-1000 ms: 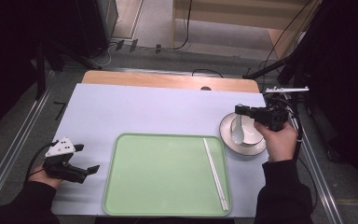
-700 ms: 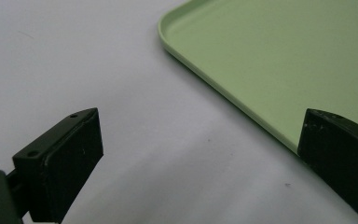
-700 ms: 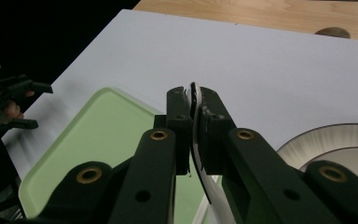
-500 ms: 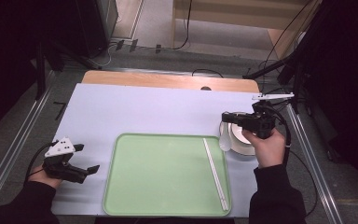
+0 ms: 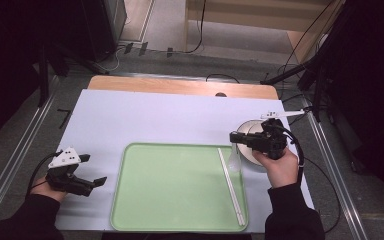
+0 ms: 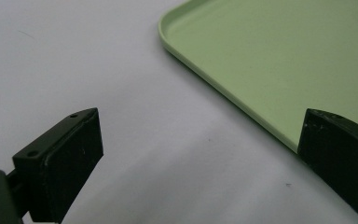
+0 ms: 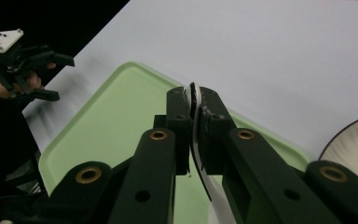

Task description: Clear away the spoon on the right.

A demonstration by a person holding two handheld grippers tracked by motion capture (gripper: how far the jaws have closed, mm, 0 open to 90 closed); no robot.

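My right gripper (image 5: 238, 138) is shut on the handle of a white spoon (image 5: 235, 161), whose bowl end hangs down over the right edge of the green tray (image 5: 170, 195). In the right gripper view the jaws pinch the thin white spoon handle (image 7: 195, 99) above the tray (image 7: 116, 126). A white bowl (image 5: 250, 131) sits just behind the gripper, partly hidden by the hand. Left of the tray my left gripper (image 5: 92, 170) rests on the white table cover. Its jaws stand open with nothing between them (image 6: 200, 135), beside the tray corner (image 6: 270, 51).
A pair of white chopsticks (image 5: 230, 185) lies lengthwise along the tray's right side. The bowl's rim (image 7: 354, 140) shows at the right in the right gripper view, and the left gripper (image 7: 32, 74) far off at the left. Cables trail off the table's right edge.
The right gripper has carried the spoon from over the bowl leftward and down to the tray's right edge. The left gripper has stayed put.
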